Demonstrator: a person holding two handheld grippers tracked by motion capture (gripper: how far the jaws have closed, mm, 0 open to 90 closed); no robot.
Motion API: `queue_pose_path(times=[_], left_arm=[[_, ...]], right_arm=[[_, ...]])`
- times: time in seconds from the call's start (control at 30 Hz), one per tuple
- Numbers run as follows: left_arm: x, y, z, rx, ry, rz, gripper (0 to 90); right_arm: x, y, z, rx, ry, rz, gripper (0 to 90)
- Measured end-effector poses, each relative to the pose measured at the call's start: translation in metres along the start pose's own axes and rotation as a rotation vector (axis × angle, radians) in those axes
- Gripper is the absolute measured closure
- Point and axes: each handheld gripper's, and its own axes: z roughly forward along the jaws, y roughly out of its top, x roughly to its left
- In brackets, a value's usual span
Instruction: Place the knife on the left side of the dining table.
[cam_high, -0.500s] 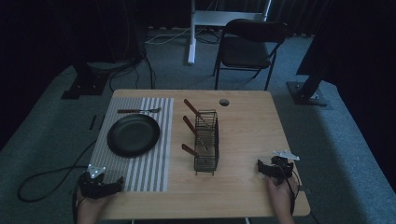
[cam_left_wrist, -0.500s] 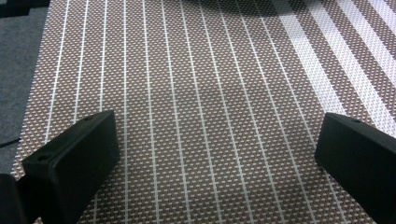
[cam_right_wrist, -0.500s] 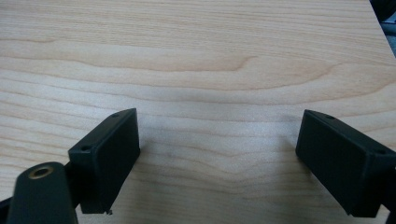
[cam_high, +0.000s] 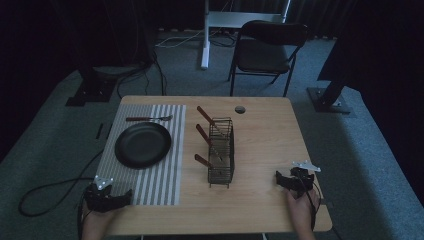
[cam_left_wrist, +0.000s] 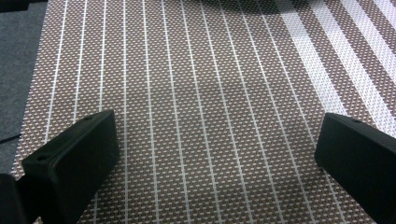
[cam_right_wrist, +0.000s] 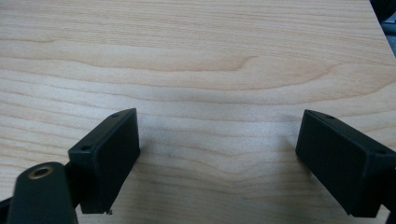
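Lying flat, brown-and-white striped placemat (cam_left_wrist: 201, 93)

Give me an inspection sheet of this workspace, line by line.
Surface: pale wooden table, bare at right.
Job's things: black round plate on striped woven placemat; wood-handled fork behind plate; black wire rack holding three wood-handled utensils.
Clutter: small dark round disc.
Grippers: left gripper open over placemat; right gripper open over bare wood.
Cables: black cable on floor at left.
Surroundings: dark folding chair, grey carpet.
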Motion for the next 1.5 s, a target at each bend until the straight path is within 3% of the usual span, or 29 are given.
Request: queue_pose_path(times=[0.47,0.6,0.77,0.87,1.0,1.13,1.23,1.5], left_arm=[[0.0,0.001,-0.001,0.001,-0.005,0.007,1.1],[-0.003,0.003,-0.004,-0.023,-0.016,0.015,2.9],[-0.007,0.011,-0.011,-0.048,-0.06,0.02,2.8],[-0.01,0.013,-0.014,-0.062,-0.067,0.038,2.8],[-0.014,0.017,-0.018,-0.086,-0.095,0.056,2.8],[-0.024,0.02,-0.024,-0.117,-0.138,0.102,2.8],[-0.027,0.022,-0.026,-0.121,-0.151,0.108,2.8],[-0.039,0.033,-0.033,-0.152,-0.242,0.144,2.8]], right_arm=[[0.0,0.0,0.0,-0.001,0.0,0.0,12.6],[0.0,0.0,0.0,0.0,0.0,0.0,12.6],[0.0,0.0,0.0,-0.001,0.0,0.0,12.6],[0.0,0.0,0.0,-0.001,0.0,0.0,12.6],[0.0,0.0,0.0,-0.001,0.0,0.0,12.6],[0.0,0.0,0.0,-0.001,0.0,0.0,12.6],[0.0,0.0,0.0,-0.001,0.0,0.0,12.6],[0.0,0.0,0.0,-0.001,0.0,0.0,12.6]])
